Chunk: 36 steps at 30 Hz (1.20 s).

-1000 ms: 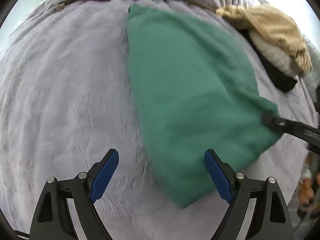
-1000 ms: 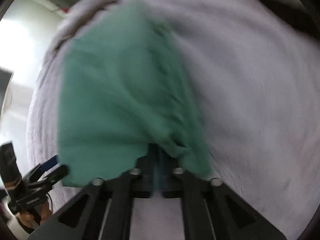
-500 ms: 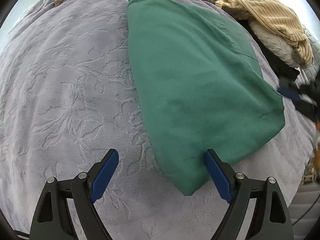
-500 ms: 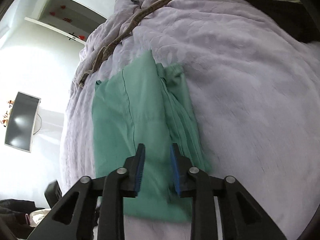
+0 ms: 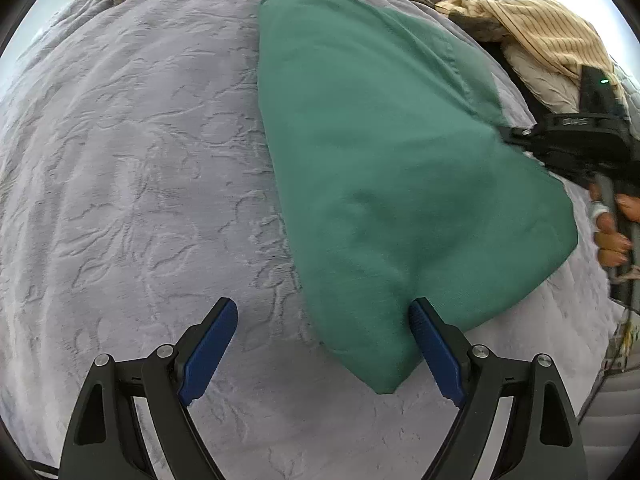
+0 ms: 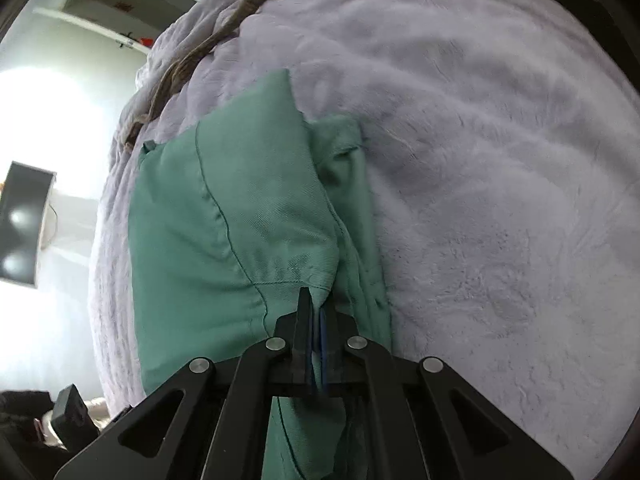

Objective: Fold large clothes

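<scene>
Green garment (image 6: 240, 216) in right gripper (image 6: 317, 320)

bed: lilac embossed bedspread (image 5: 132, 168) | wall: pale, wall-mounted dark screen (image 6: 22, 222) | light: bright daylight
</scene>
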### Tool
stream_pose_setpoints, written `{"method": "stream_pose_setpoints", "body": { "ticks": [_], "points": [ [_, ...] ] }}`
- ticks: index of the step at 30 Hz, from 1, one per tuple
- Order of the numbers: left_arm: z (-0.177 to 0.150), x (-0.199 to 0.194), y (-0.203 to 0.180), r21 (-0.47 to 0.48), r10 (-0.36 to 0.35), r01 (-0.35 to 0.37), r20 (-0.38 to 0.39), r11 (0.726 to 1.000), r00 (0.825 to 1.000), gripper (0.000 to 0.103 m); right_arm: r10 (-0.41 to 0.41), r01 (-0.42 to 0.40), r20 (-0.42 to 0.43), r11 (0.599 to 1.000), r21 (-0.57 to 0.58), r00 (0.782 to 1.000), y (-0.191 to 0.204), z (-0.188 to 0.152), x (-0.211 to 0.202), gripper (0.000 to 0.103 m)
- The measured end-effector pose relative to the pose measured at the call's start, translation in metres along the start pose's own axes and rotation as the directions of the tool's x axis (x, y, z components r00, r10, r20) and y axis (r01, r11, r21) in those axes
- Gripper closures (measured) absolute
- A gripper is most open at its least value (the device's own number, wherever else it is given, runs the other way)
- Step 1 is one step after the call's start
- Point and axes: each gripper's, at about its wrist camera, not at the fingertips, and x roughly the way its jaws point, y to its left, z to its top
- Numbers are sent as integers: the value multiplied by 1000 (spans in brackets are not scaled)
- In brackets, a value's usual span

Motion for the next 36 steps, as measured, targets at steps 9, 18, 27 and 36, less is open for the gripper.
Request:
{"method": "stream_pose_setpoints", "body": {
  "ticks": [9, 18, 27, 36],
  "points": [
    [15, -28, 2, -23, -30, 31, 41, 999, 999, 14, 13, -18, 89, 998, 53, 996, -18, -5, -47, 61],
    [53, 15, 43, -224, -311, 294, -47, 929, 949, 15, 210, -209, -18, 976, 59, 977, -28, 22, -9, 24],
    [53, 56, 15, -209, -383, 354, -122, 912, 916, 4, 316, -310, -85, 948, 73, 945, -35, 59, 41, 25],
    [53, 43, -11, -106, -297, 288, -81, 952, 952, 54, 422, -413, -47, 901, 129, 905, -20, 56, 33, 84]
  ]
}}
